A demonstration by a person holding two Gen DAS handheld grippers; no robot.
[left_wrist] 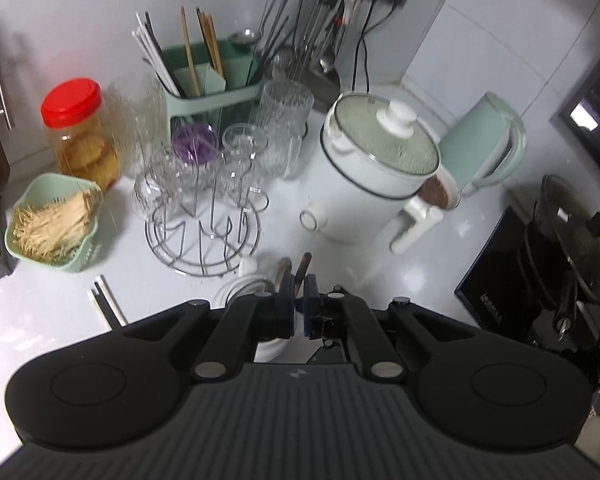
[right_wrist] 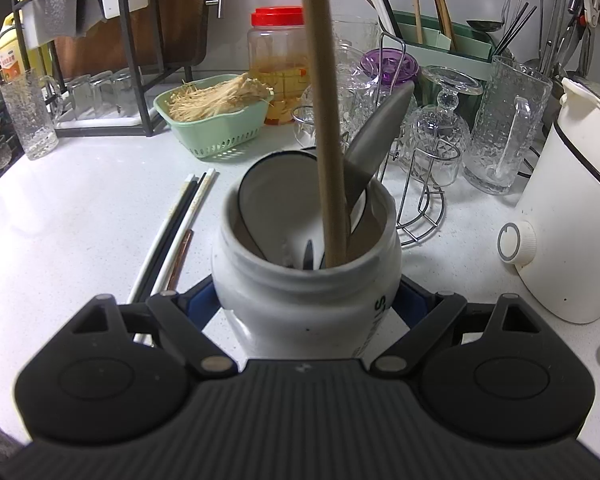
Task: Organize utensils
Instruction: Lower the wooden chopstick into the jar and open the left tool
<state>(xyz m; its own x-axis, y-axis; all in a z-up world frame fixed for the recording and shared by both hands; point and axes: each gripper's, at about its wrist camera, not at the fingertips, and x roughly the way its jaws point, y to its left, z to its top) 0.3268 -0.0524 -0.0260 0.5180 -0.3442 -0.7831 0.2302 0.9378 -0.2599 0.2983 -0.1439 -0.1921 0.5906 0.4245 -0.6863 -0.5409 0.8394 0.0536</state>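
Chopsticks [right_wrist: 172, 232] lie loose beside the white jar [right_wrist: 306, 292] braced in the wide-spread right gripper [right_wrist: 306, 308], while the left gripper [left_wrist: 299, 300], pinched nearly closed on a wooden handle [right_wrist: 324, 112], probably needs to release it into the jar next.

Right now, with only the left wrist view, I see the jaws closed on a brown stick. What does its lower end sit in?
Observer: The wooden handle stands in a white ceramic jar, with its lower end inside.
Reviewer: Is anything steadying that jar?
Observer: The right gripper straddles it, with a blue pad against each side.
Reviewer: What else is inside?
Observer: A grey-handled utensil and a white dark-rimmed spoon.
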